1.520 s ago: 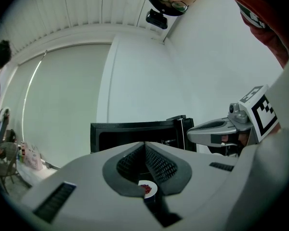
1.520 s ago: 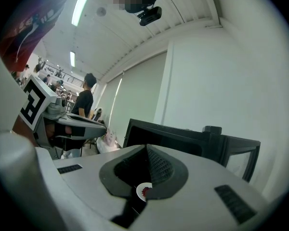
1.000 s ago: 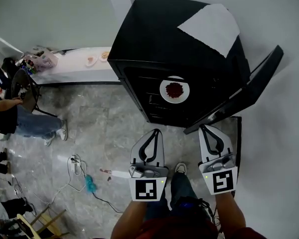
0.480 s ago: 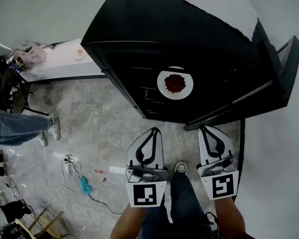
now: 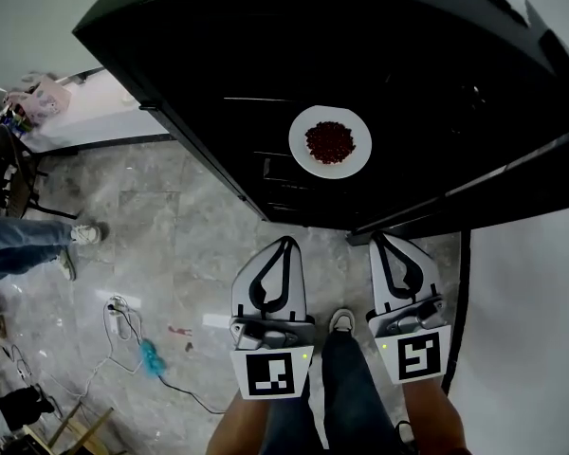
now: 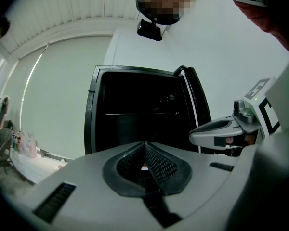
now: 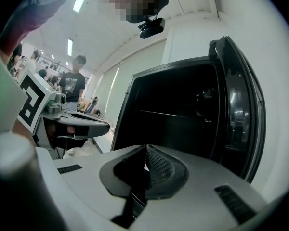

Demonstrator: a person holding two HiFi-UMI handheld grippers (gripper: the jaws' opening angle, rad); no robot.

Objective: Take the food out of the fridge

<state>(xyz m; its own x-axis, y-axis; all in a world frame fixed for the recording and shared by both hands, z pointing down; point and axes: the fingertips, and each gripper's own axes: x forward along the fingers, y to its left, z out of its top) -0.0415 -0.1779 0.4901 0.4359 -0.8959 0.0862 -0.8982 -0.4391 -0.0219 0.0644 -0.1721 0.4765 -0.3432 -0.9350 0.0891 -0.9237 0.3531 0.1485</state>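
Note:
A white plate of dark red food (image 5: 330,142) sits on a shelf inside the open black fridge (image 5: 218,83). Its door (image 5: 512,173) stands swung out to the right. My left gripper (image 5: 284,242) and right gripper (image 5: 377,238) are side by side in front of the opening, short of the plate, both shut and empty. In the left gripper view the shut left gripper (image 6: 145,143) points at the dark fridge (image 6: 135,124). In the right gripper view the shut right gripper (image 7: 146,147) faces the fridge (image 7: 173,119) beside the door (image 7: 241,109).
A white counter (image 5: 85,112) with small items runs left of the fridge. On the marble floor lie a power strip with cable (image 5: 123,311) and a blue object (image 5: 150,354). A bystander's legs (image 5: 19,240) are at far left. My shoe (image 5: 341,322) shows between the grippers.
The view has sunk and closed in on the fridge, which now fills the top of the head view. Both grippers stay shut, side by side, nearer the opening.

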